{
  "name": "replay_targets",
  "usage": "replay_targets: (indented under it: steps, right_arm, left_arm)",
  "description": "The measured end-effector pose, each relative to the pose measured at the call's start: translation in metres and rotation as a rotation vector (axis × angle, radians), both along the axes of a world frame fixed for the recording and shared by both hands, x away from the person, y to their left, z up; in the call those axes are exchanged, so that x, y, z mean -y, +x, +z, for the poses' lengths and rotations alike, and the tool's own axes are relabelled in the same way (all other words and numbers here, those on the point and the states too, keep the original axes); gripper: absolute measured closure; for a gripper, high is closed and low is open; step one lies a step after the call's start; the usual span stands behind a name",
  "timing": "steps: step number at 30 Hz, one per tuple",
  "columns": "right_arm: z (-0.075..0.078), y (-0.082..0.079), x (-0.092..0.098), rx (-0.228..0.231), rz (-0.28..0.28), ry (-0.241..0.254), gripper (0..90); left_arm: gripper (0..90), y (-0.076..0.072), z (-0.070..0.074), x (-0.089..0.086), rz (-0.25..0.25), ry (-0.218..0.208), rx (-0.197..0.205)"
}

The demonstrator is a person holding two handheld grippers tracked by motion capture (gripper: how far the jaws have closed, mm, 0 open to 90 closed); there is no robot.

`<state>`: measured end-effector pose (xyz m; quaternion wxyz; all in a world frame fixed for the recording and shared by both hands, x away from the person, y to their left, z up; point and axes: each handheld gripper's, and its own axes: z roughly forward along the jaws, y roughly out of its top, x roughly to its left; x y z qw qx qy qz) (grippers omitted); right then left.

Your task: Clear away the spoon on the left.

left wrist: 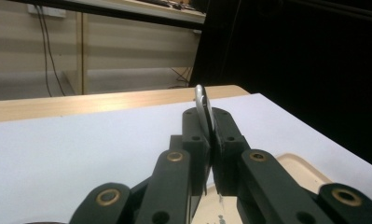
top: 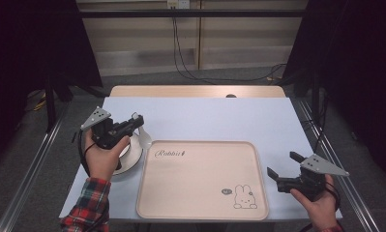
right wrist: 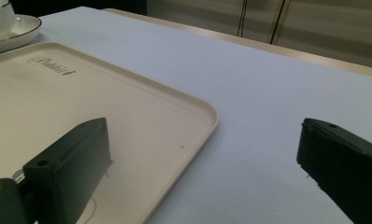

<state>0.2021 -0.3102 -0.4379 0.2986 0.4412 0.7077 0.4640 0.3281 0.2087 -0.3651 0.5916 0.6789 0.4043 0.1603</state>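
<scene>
This looks like a lab set up for recording, not a home: black curtains (top: 31, 43) hang on both sides, metal rails (top: 28, 164) run along the grey floor (top: 147, 79), loose cables (top: 190, 67) trail from a wall socket (top: 177, 4), and one small counter (top: 205, 116) stands alone.

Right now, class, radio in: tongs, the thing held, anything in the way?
Left tongs shut on spoon, beside saucer. Right tongs open, empty. Tray bare; nothing in the way.

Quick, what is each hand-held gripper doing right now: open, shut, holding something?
Left hand-held gripper: shut on a thin metal piece, likely a spoon.
Right hand-held gripper: open, holding nothing, at the tray edge.
</scene>
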Motion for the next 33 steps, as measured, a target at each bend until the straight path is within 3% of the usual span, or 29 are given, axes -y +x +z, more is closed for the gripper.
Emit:
replay_targets:
  steps: [33]
  right_arm:
    - [-0.001, 0.000, 0.000, -0.003, 0.006, -0.004, 2.4]
  left_arm:
    - [85.4, -0.017, -0.027, 0.034, -0.105, 0.014, -0.061]
